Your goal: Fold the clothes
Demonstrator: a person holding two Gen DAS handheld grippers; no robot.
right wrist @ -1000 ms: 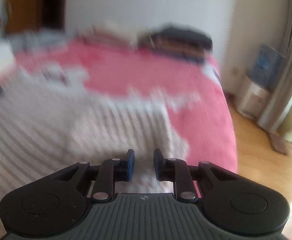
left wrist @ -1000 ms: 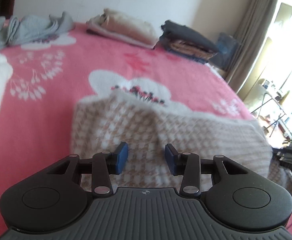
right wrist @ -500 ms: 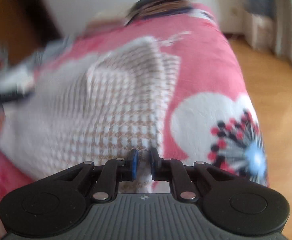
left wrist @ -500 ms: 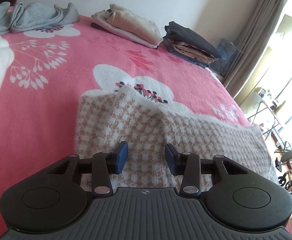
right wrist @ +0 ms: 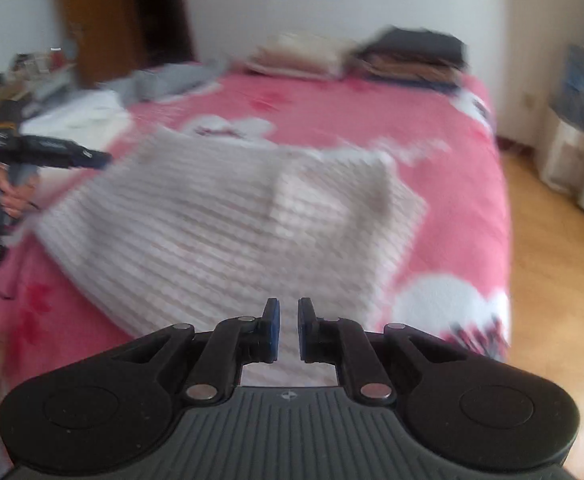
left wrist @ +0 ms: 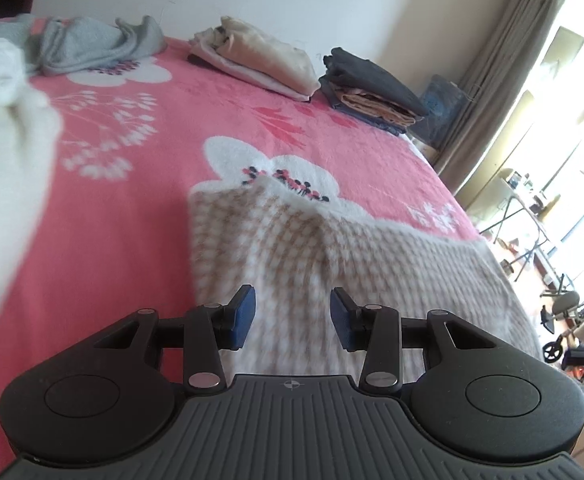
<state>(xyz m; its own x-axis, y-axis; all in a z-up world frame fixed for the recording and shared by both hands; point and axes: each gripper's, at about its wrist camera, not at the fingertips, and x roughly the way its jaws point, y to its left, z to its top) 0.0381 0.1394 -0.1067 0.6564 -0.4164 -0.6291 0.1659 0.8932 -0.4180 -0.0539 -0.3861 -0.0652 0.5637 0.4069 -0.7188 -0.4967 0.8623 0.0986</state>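
A beige and white houndstooth garment [left wrist: 355, 252] lies partly folded on the pink flowered bed [left wrist: 132, 208]. It also shows in the right wrist view [right wrist: 228, 224], blurred, with one flap folded over on the right. My left gripper [left wrist: 292, 314] is open and empty above the garment's near edge. My right gripper [right wrist: 288, 326] hangs over the garment's near edge with its jaws a narrow gap apart and nothing between them. The left gripper [right wrist: 52, 152] shows in the right wrist view at the far left, held in a hand.
Folded stacks lie at the bed's far end: a cream pile [left wrist: 260, 60] and a dark pile [left wrist: 371, 88]. A crumpled grey garment [left wrist: 88, 44] and white cloth [left wrist: 4, 120] lie at left. A wooden floor [right wrist: 551, 280] and curtain [left wrist: 503, 64] are to the right.
The right gripper has pulled back and up from the garment's edge, and its jaws have parted slightly. The left gripper has stayed open and shifted slightly.
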